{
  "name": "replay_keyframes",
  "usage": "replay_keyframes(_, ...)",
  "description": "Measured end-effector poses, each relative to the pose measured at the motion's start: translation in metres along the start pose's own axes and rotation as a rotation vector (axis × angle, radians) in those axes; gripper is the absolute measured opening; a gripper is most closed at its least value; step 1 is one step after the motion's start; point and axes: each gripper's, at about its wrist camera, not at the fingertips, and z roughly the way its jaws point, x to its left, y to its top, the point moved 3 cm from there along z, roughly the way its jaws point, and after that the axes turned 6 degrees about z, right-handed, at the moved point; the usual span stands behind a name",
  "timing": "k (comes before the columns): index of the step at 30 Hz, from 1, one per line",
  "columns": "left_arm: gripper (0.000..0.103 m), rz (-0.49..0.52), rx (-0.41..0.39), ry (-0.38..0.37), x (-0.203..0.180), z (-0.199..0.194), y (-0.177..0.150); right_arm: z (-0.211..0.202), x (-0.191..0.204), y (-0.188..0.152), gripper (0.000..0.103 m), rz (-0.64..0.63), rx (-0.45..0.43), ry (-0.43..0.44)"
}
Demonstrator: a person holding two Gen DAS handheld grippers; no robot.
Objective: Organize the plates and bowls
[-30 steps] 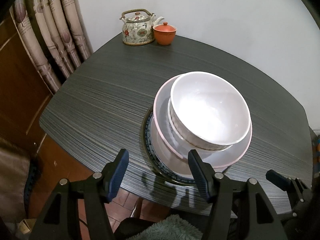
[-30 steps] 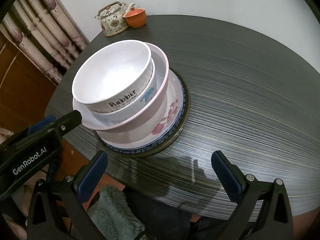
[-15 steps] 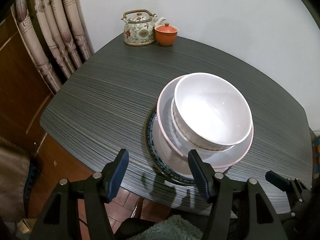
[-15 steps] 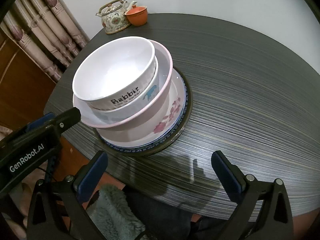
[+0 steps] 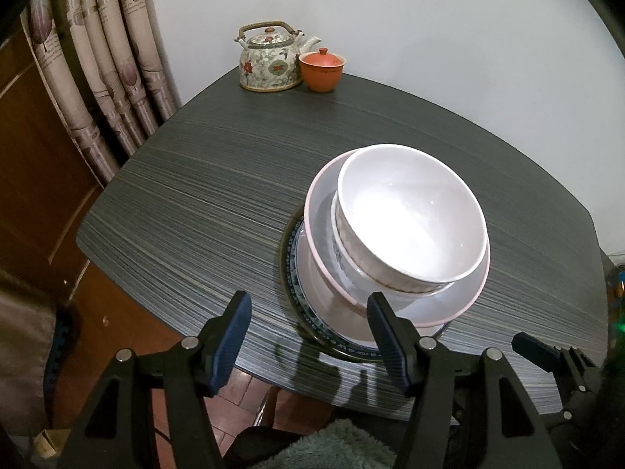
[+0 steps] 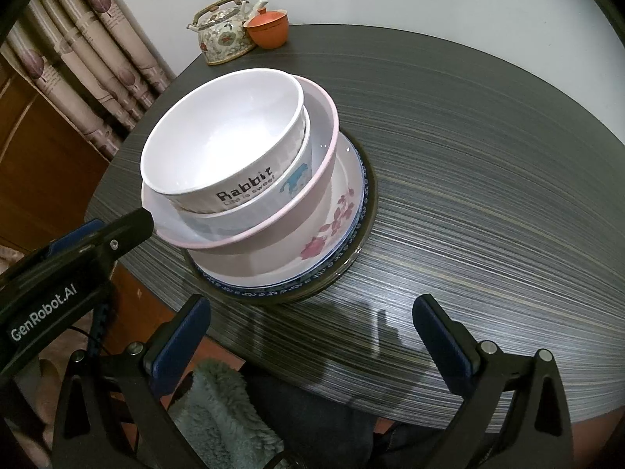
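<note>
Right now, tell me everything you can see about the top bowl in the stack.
The top bowl is glossy white, ceramic-looking, round, deep and empty. Dark lettering on its side reads "Rabbit" with smaller words beneath. It sits upright, slightly tilted, nested in a second white bowl inside a pink-rimmed bowl, above plates on the dark table. Neither gripper touches it.

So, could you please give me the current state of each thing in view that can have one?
Rabbit bowl: upright, empty, top of stack.
Pink-rimmed bowl: upright, holding two nested bowls.
Flowered plate: flat, under the bowls.
Teapot: lid on, upright.
Orange cup: lid on.
Left hand-held gripper: open, empty.
Right hand-held gripper: open, empty.
</note>
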Motion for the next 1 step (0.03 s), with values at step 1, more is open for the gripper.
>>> replay_keyframes(1,0.063,-0.004,0.001,-0.001,0.0004,-0.0003,-0.0003,0.0,0.0,-0.0002,0.103,0.0,0.001,0.001)
